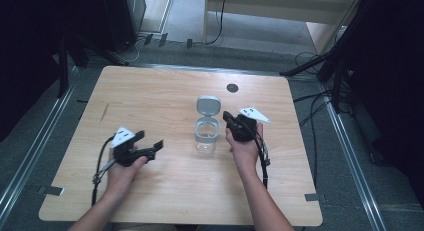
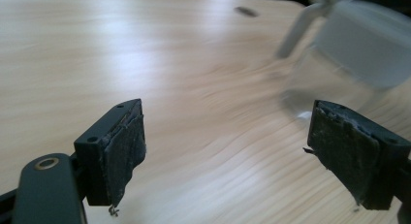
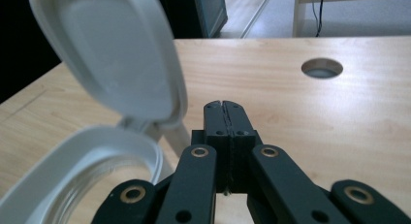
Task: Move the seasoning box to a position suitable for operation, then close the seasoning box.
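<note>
A clear jar (image 1: 206,137) with a grey collar stands near the middle of the wooden table (image 1: 150,91), its hinged lid (image 1: 208,104) flipped up and back. My left gripper (image 1: 152,143) is open, a short way left of the jar, jaws pointing toward it. In the left gripper view the pads (image 2: 123,151) stand wide apart with the blurred jar (image 2: 349,64) beyond them at the right. My right gripper (image 1: 226,116) is shut with nothing in it, just right of the jar. The right gripper view shows the closed fingertips (image 3: 225,115) beside the raised lid (image 3: 111,49) and the jar's open rim (image 3: 82,161).
A round cable hole (image 1: 232,87) lies in the table behind the jar. Beyond the table edges are carpet floor, cables (image 1: 312,111) and dark stands.
</note>
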Demonstrator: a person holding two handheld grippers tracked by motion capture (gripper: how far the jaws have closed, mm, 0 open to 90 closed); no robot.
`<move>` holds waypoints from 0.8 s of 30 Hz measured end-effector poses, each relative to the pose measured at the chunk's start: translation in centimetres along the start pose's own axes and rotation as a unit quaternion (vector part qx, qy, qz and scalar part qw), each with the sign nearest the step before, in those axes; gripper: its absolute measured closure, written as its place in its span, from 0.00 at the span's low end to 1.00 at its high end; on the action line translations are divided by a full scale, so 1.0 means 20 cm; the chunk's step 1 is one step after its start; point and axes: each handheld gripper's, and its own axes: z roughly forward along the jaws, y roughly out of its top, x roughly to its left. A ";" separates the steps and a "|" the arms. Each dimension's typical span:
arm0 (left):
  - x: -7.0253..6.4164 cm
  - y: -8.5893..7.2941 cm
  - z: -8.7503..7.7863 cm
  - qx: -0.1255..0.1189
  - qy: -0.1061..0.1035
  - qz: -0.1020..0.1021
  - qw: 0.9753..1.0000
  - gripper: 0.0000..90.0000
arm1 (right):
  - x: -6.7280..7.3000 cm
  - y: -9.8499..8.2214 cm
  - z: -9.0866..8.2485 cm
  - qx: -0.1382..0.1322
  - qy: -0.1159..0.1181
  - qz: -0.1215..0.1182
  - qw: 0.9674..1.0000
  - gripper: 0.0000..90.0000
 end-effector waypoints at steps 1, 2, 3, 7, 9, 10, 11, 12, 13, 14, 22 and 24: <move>0.09 -0.03 -0.08 -0.002 0.007 -0.016 1.000 0.15 | -0.01 0.04 0.01 -0.003 0.001 0.000 1.000 1.00; 0.09 -0.03 -0.08 -0.002 0.007 -0.016 1.000 0.15 | -0.01 0.04 0.01 -0.003 0.001 0.000 1.000 1.00; 0.13 -0.04 -0.12 -0.003 0.013 -0.019 1.000 0.15 | -0.01 0.06 0.02 -0.004 0.002 0.002 1.000 1.00; 0.24 -0.08 -0.26 0.003 0.045 -0.031 0.998 0.16 | -0.02 0.18 0.06 -0.009 0.011 0.005 1.000 1.00; 0.26 -0.11 -0.31 0.001 0.053 -0.029 0.998 0.16 | -0.02 0.23 0.08 -0.014 0.015 0.005 1.000 1.00; 0.27 -0.13 -0.35 -0.003 0.052 -0.026 0.998 0.16 | -0.02 0.25 0.08 -0.014 0.016 0.004 1.000 1.00; 0.27 -0.13 -0.35 -0.003 0.052 -0.026 0.998 0.16 | -0.01 0.27 0.09 -0.015 0.021 0.002 1.000 1.00; 0.27 -0.14 -0.36 -0.003 0.055 -0.019 0.998 0.16 | -0.01 0.28 0.09 -0.017 0.026 0.000 1.000 1.00; 0.27 -0.14 -0.36 -0.003 0.055 -0.019 0.998 0.16 | -0.01 0.28 0.09 -0.017 0.026 0.000 1.000 1.00; 0.27 -0.15 -0.37 -0.007 0.049 -0.018 0.999 0.16 | 0.00 0.30 0.09 -0.024 0.042 0.006 0.999 1.00; 0.25 -0.15 -0.35 -0.005 0.052 -0.011 0.999 0.16 | 0.05 0.25 0.03 -0.014 0.077 -0.018 0.997 1.00; 0.26 -0.15 -0.35 -0.006 0.050 -0.016 0.999 0.16 | 0.07 0.21 -0.01 -0.010 0.080 -0.026 0.996 1.00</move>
